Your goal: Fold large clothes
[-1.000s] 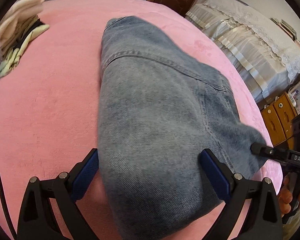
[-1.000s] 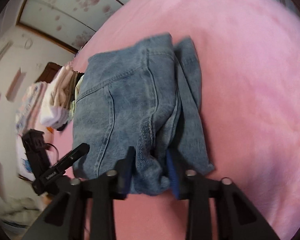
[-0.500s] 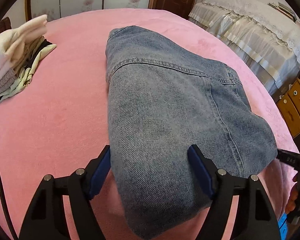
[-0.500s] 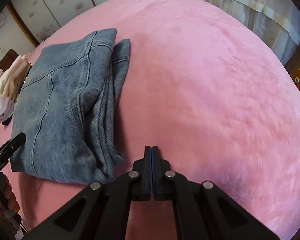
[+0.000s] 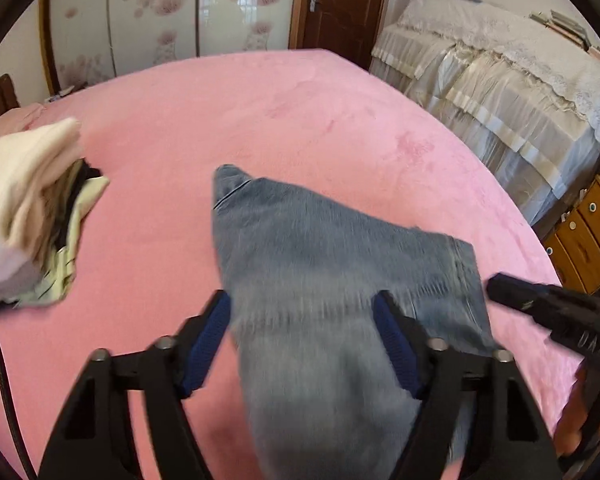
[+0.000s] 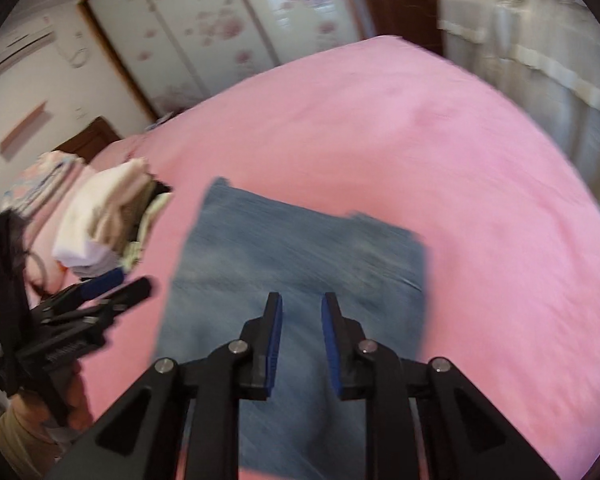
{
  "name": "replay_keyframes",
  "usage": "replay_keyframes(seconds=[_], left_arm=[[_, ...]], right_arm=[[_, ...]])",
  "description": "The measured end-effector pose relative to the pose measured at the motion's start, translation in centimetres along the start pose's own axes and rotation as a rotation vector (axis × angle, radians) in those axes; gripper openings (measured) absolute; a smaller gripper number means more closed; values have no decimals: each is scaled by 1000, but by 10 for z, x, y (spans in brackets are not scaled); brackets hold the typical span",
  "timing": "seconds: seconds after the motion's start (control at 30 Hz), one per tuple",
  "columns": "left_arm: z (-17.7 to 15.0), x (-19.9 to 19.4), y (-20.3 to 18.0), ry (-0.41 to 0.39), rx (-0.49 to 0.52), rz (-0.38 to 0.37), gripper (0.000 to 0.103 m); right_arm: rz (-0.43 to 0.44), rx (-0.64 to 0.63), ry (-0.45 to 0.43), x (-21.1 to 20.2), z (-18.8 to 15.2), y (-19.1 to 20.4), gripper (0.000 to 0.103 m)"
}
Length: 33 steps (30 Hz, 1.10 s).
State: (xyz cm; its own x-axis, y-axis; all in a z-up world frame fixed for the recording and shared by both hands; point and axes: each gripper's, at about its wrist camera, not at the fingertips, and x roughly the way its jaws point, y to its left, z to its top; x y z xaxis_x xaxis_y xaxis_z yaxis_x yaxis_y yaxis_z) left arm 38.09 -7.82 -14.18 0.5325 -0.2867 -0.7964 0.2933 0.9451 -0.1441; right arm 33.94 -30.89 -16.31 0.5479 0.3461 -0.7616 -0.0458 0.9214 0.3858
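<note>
A folded pair of blue denim jeans (image 5: 332, 280) lies on the pink bed (image 5: 260, 120). It also shows in the right wrist view (image 6: 292, 264). My left gripper (image 5: 304, 316) is open, its blue pads wide apart, with the near end of the jeans between and below them. My right gripper (image 6: 301, 312) is open with a narrow gap, hovering over the near part of the jeans. The right gripper shows at the right in the left wrist view (image 5: 552, 308). The left gripper shows at the left in the right wrist view (image 6: 100, 288). Both views are motion-blurred.
A stack of folded pale clothes (image 5: 28, 208) sits on the bed to the left, also in the right wrist view (image 6: 108, 224). A covered sofa (image 5: 500, 80) and a wooden cabinet (image 5: 580, 240) stand right of the bed. Wardrobe doors (image 5: 160, 12) are behind.
Both grippers have pulled back and up from the jeans. The right gripper, shut half a second ago, has opened and swung over the jeans. The left stays open.
</note>
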Motion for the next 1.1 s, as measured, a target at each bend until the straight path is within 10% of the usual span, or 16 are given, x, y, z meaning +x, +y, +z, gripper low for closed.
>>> replay_keyframes(seconds=[0.2,0.3,0.4,0.5,0.8,1.0,1.1], left_arm=[[32,65,10,101,-59,-13,37],[34,86,8,102,-18,17,37],[30,101,7,122,37,93,14],[24,106,13,108,38,67,10],[21,99,20,81,-1,36,10],[8,53,22,49,-23,21,48],[-11,24,14,24,18,-14,48]], right_arm=[[58,1,85,78,33,8,20],[-56,-31,151,104,33,-3,19],[-177,-49,158,105,28,-27,0],[-140,-19,143,90,25,-55,0],[-132,-22,126,76,15,-64,0],[-113,-70,85,31,3,-46,5],[-71,-106,69,9,-14,-35,5]])
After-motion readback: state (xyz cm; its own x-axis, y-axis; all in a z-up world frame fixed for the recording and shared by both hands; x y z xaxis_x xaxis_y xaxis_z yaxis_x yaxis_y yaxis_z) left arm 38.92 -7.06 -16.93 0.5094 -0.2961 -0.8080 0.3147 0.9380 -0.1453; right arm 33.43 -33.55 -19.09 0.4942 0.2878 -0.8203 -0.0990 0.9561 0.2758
